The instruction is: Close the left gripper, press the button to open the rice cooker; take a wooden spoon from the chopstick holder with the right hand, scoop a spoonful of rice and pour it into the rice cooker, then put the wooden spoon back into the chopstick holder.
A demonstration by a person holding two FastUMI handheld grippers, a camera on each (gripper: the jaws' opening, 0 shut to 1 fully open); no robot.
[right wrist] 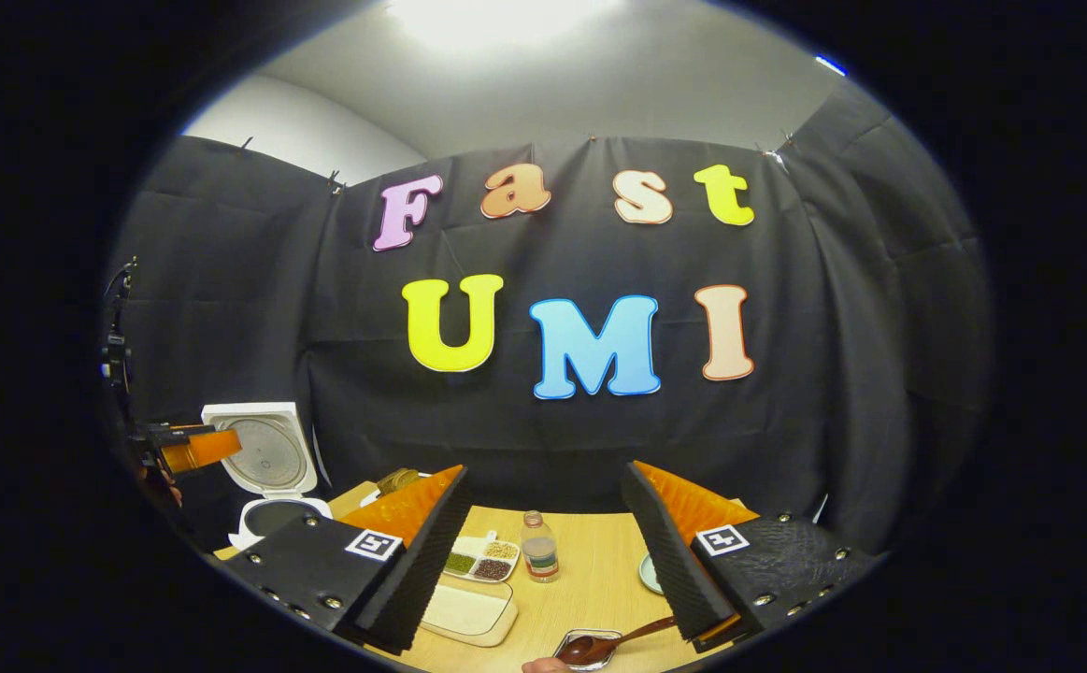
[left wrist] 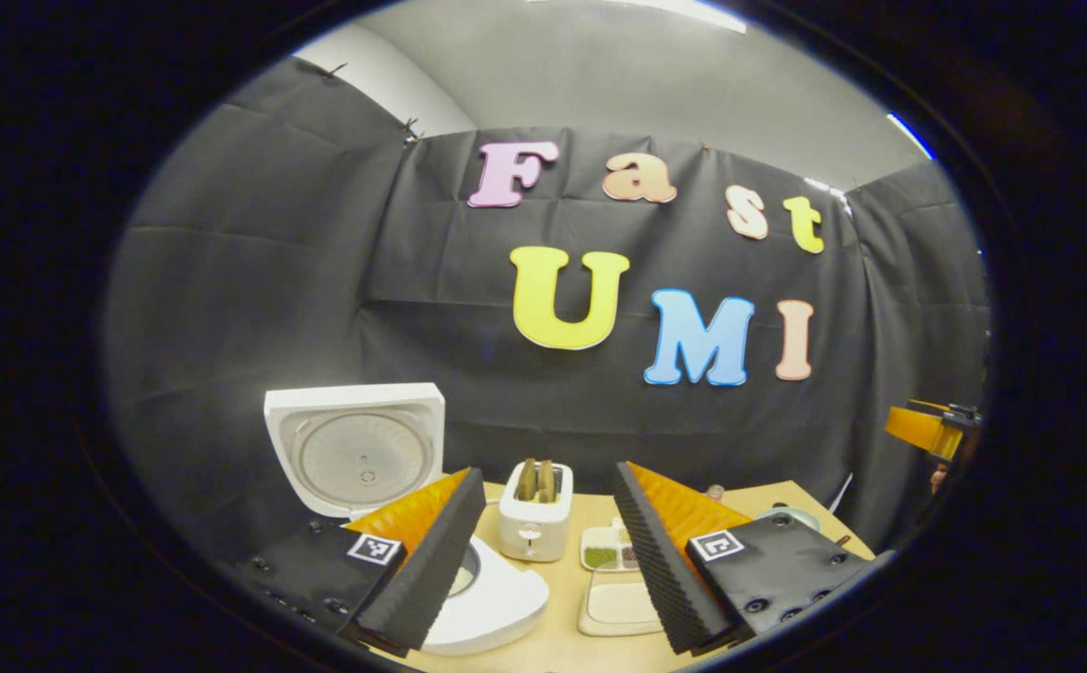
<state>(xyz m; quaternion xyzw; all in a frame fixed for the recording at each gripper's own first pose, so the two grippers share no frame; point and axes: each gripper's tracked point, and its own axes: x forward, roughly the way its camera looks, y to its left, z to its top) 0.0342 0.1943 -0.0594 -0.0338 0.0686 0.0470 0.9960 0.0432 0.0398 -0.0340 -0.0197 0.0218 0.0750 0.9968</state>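
Note:
The white rice cooker (left wrist: 496, 598) stands open at the left of the table, lid (left wrist: 356, 449) upright. My left gripper (left wrist: 548, 472) is open just in front of it, its left finger (left wrist: 431, 561) covering part of the pot. The cooker (right wrist: 272, 516) also appears far left in the right gripper view, with the left gripper (right wrist: 193, 449) beside it. My right gripper (right wrist: 543, 472) is open with nothing between its fingers. A dark wooden spoon (right wrist: 613, 643) lies low at the near edge, bowl in a small metal holder (right wrist: 573, 643), handle running under my right finger (right wrist: 674, 561). A flat white box of rice (right wrist: 464, 612) lies nearby.
A white toaster (left wrist: 536, 519) with bread stands mid-table. A divided dish of grains (right wrist: 482, 558), a small jar (right wrist: 540, 547) and a pale green plate (right wrist: 648, 572) sit on the wooden table (right wrist: 590, 579). The right gripper (left wrist: 931, 430) hangs far right.

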